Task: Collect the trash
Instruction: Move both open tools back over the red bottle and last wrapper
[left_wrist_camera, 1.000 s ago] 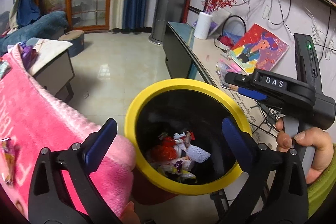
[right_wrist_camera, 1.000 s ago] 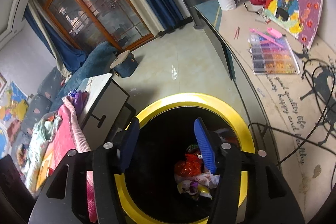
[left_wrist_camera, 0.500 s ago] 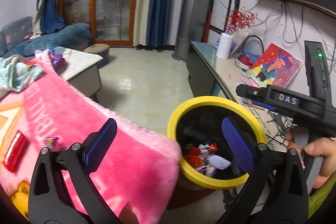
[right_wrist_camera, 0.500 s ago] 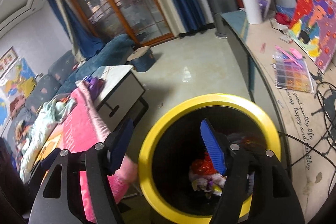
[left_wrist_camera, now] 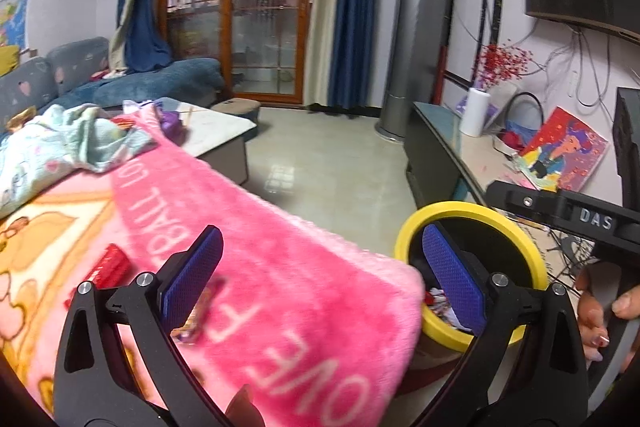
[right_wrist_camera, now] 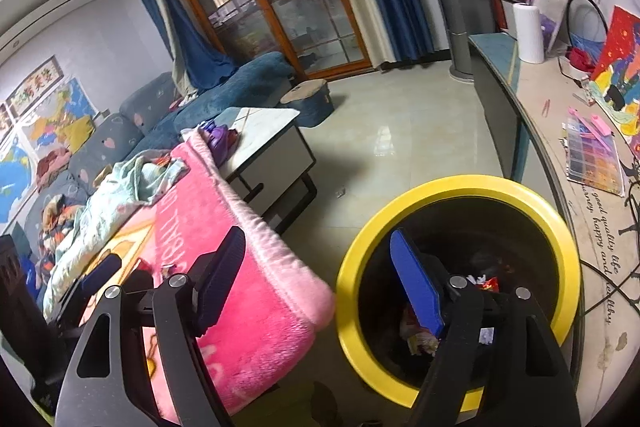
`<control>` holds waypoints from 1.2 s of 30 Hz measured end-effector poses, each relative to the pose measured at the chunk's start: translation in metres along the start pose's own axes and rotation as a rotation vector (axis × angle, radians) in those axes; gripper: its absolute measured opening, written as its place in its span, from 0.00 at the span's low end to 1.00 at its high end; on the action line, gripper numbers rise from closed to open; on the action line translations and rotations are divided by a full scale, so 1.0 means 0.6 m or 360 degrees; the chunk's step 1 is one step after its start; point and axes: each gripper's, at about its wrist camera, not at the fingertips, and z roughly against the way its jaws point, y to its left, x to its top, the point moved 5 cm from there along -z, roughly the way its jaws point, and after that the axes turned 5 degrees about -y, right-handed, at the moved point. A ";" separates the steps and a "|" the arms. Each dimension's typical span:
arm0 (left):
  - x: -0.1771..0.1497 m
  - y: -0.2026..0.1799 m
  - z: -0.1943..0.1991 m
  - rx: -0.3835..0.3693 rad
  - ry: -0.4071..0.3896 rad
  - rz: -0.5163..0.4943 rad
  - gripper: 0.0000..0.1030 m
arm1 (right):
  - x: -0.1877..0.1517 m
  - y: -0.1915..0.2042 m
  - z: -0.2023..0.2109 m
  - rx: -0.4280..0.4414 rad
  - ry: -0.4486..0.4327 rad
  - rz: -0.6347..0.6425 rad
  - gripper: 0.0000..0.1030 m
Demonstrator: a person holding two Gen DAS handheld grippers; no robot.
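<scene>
Trash lies heaped in the bottom of the yellow-rimmed bin (right_wrist_camera: pixel 560 227), a jumble of red and white wrappers (right_wrist_camera: pixel 486 283), and the bin stands on the floor just beside the corner of a pink blanket (left_wrist_camera: pixel 280 267). Left tongs (left_wrist_camera: pixel 320 275) hang wide apart with nothing between them, one blue pad over the blanket and the other over the bin's rim. Right tongs (right_wrist_camera: pixel 320 275) are opening, likewise empty, their left pad above the blanket edge and their right pad over the bin's dark inside. On the blanket, near the left tongs, sit more scraps: a red wrapper (left_wrist_camera: pixel 110 265) and a small shiny one (left_wrist_camera: pixel 200 311), blurred. A crumpled pale cloth (left_wrist_camera: pixel 60 147) lies further up the blanket. Beyond it stands a low white worktop (right_wrist_camera: pixel 264 123), and past that a blue sofa (right_wrist_camera: pixel 224 87). Along the wall by the bin runs a long worktop (right_wrist_camera: pixel 552 131) carrying a paper roll (right_wrist_camera: pixel 528 31), a bright painting (left_wrist_camera: pixel 564 151) and a bead box (right_wrist_camera: pixel 592 155). A hand (left_wrist_camera: pixel 600 307) grips the right tool's handle.
</scene>
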 end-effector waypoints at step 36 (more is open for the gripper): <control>-0.063 0.338 0.039 0.0493 0.0145 0.0358 0.89 | -0.124 0.281 -0.126 0.0268 0.0395 0.0488 0.72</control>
